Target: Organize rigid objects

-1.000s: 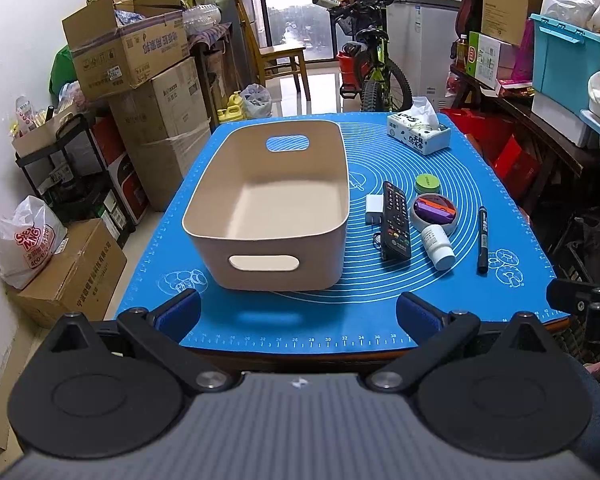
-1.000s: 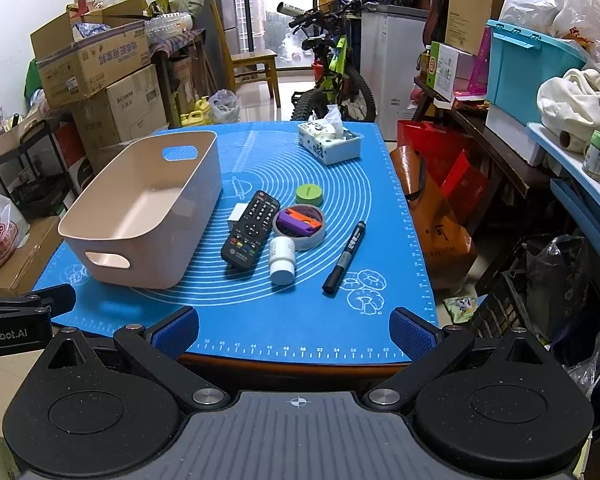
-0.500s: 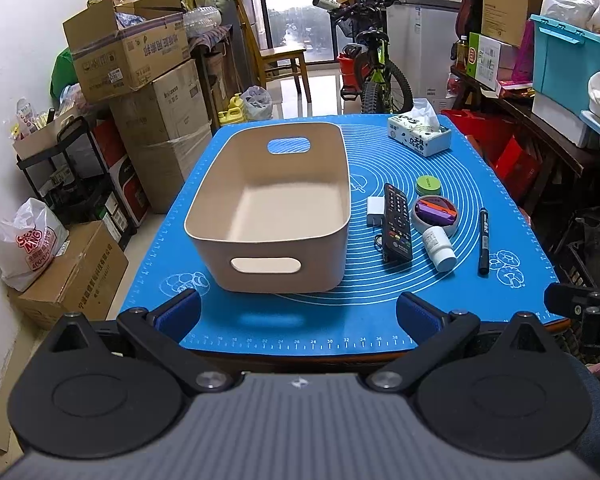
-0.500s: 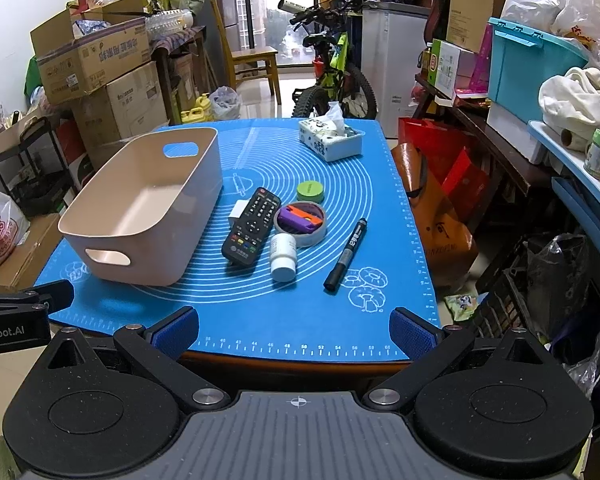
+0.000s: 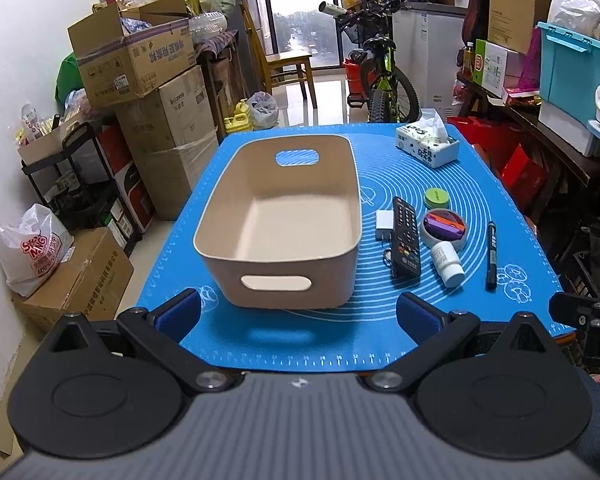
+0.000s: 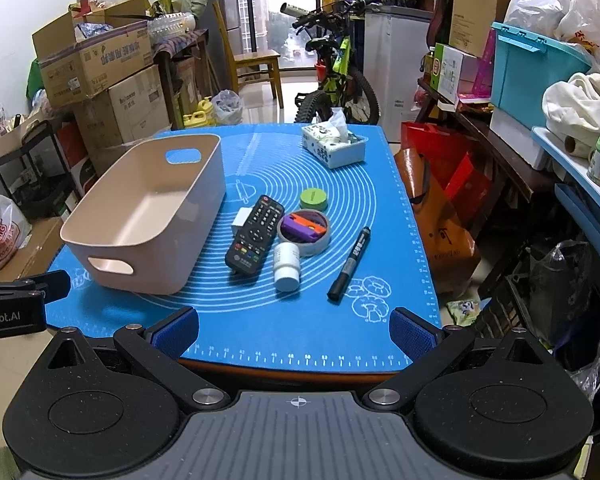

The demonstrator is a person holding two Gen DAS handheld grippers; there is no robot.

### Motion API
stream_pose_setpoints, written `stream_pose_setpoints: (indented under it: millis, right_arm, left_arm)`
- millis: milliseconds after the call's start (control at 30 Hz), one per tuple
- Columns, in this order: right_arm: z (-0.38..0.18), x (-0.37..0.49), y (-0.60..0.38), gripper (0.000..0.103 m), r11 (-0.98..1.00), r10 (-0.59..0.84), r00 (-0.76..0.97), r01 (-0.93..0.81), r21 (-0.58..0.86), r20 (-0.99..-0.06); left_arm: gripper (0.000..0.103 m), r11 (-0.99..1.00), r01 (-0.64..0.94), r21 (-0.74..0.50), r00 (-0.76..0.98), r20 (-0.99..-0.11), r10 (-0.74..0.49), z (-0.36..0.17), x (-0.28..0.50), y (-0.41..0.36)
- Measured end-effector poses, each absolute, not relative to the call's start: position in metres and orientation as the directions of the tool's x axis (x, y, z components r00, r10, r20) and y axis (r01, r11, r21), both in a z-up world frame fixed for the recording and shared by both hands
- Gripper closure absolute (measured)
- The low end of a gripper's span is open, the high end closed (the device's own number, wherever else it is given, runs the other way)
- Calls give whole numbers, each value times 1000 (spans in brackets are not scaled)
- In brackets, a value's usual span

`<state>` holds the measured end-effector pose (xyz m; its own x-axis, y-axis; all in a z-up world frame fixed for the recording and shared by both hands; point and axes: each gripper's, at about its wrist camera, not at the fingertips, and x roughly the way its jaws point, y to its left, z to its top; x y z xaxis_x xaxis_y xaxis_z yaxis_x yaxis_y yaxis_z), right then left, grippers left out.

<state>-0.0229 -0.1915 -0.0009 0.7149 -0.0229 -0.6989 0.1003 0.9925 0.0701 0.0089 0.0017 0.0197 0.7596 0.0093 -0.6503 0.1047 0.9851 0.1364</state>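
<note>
An empty beige bin (image 5: 284, 216) (image 6: 148, 216) stands on the left of the blue mat (image 5: 332, 344) (image 6: 284, 336). To its right lie a black remote (image 5: 406, 236) (image 6: 256, 236), a small white block (image 5: 383, 221) (image 6: 239, 218), a white pill bottle (image 5: 447, 264) (image 6: 287, 266), a tape roll holding purple and orange pieces (image 5: 444, 227) (image 6: 305, 230), a green lid (image 5: 437, 197) (image 6: 313, 198) and a black marker (image 5: 491, 254) (image 6: 350, 264). My left gripper (image 5: 298, 314) hangs open at the mat's near edge before the bin. The right gripper (image 6: 294, 330) is open at the near edge, below the bottle.
A tissue box (image 5: 427, 145) (image 6: 334, 145) sits at the mat's far right. Stacked cardboard boxes (image 5: 148, 92) line the left wall; a bicycle (image 6: 336, 76) stands behind the table. Shelves and a blue crate (image 6: 536, 68) crowd the right side.
Both grippers have eased slightly forward towards the table. Nothing on the mat has moved, and both stay open.
</note>
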Motion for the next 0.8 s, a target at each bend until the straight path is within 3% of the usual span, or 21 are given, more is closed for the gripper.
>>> stream_pose_setpoints:
  millis: [800]
  right_arm:
    - [0,22,-197,3,988,-26,722,126,93,-692]
  left_arm:
    - [1,980,91,175,758,-651,46,17,51,15]
